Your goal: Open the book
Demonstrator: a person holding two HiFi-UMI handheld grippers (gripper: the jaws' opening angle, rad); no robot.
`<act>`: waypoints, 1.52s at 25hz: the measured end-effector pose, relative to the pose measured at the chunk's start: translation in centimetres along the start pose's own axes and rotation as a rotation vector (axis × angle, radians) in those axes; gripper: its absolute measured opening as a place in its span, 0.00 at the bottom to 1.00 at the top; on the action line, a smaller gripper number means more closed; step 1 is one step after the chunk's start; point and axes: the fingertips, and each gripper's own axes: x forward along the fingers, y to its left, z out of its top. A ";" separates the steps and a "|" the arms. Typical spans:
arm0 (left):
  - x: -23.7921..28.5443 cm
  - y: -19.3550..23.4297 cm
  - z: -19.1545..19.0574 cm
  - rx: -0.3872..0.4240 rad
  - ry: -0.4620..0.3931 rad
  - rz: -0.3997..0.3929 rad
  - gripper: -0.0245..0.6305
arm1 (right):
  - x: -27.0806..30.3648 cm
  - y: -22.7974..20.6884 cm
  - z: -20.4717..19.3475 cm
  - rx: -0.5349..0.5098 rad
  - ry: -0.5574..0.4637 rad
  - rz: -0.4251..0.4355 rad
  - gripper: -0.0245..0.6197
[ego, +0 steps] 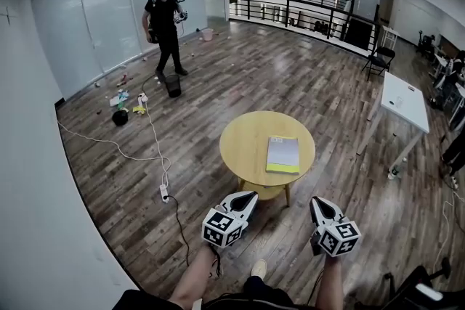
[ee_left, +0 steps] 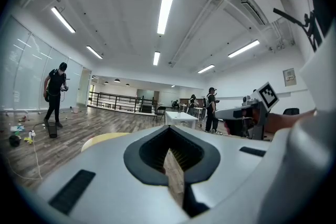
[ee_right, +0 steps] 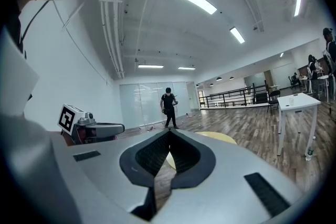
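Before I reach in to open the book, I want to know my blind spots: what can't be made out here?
- Book, head view: the cover print is too small to read, and the spine side cannot be told.
- Book, both gripper views: hidden behind the bodies of the left gripper and right gripper. Only a sliver of the table shows.
- Small items on the floor, head view: too small to identify.

SITE: large open-plan office or lab hall | FLOOR: wood planks (ego: 290, 76), trailing cable with power strip (ego: 164, 192), small clutter (ego: 123, 102) by the wall | WALLS: frosted glass partitions (ego: 109, 11), black railing (ego: 290, 7) | CEILING: strip lights (ee_left: 166, 8) | FURNITURE: round table (ego: 243, 149), white desk (ego: 403, 102), folding chair (ego: 379, 58)
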 end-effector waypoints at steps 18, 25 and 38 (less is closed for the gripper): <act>13.4 7.0 2.3 0.014 0.008 0.045 0.04 | 12.1 -10.9 3.5 0.009 -0.007 0.071 0.04; 15.2 7.8 1.8 0.004 0.028 0.042 0.04 | 13.1 -12.4 2.6 0.032 0.010 0.067 0.04; 19.4 11.8 1.8 -0.011 0.042 0.002 0.04 | 17.2 -14.7 2.9 0.042 0.021 0.027 0.04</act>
